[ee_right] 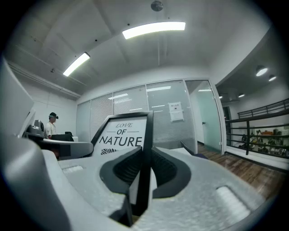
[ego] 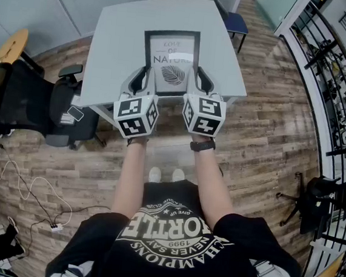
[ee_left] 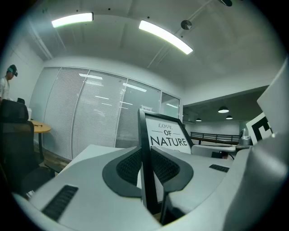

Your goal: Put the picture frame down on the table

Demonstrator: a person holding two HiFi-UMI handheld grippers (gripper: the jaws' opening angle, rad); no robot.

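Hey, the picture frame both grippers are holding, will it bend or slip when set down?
Probably stiff: the picture frame looks straight with the left gripper and right gripper pinching only its side edges. Could slip: those edges look thin and smooth.

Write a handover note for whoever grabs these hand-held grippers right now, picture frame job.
Left hand-held gripper: shut on the frame's left edge.
Right hand-held gripper: shut on its right edge.
Frame is over the table, print up; whether it touches the top can't be told.
Done: frame is above the table.
Left: lower it flat, open both grippers, pull back.
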